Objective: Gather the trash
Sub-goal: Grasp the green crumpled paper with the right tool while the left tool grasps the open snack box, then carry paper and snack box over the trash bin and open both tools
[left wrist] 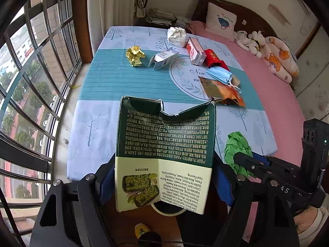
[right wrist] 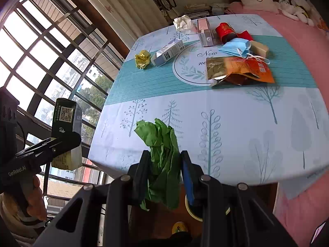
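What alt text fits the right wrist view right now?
Right gripper clamps crumpled green paper past the table edge. More trash lies far across: yellow wad, white wad, boxes, mask, snack bag. Left gripper holds a green carton.

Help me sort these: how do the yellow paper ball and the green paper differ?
The yellow paper ball lies on the table; the green paper is clamped in the right gripper. The yellow one is tightly balled, the green loosely crumpled. Both are crumpled paper.
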`<state>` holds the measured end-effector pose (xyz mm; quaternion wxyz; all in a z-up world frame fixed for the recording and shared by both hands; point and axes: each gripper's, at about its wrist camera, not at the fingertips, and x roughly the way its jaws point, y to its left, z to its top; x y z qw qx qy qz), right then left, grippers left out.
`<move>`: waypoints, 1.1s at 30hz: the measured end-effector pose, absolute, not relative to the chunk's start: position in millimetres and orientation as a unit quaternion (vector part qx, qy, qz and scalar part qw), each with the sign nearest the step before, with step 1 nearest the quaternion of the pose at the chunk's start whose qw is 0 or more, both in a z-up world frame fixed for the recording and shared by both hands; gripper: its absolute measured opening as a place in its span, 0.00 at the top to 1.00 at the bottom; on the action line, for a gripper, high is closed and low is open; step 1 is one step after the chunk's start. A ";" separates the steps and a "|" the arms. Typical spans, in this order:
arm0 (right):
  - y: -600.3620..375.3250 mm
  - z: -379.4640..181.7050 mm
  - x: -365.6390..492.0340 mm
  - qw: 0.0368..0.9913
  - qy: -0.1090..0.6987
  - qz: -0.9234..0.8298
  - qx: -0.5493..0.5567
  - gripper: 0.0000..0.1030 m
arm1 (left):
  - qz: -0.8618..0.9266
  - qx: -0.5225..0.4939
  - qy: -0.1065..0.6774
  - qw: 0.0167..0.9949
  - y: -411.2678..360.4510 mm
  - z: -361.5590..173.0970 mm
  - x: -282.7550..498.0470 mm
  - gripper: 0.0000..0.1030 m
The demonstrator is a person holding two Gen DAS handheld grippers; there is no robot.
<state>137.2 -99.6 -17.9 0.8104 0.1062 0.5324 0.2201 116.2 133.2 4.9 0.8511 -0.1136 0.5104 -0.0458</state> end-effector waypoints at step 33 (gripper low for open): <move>-164.7 -221.0 2.1 0.734 0.654 0.118 0.142 0.71 | -0.121 -0.060 0.629 0.766 8.5 -195.5 9.7 0.23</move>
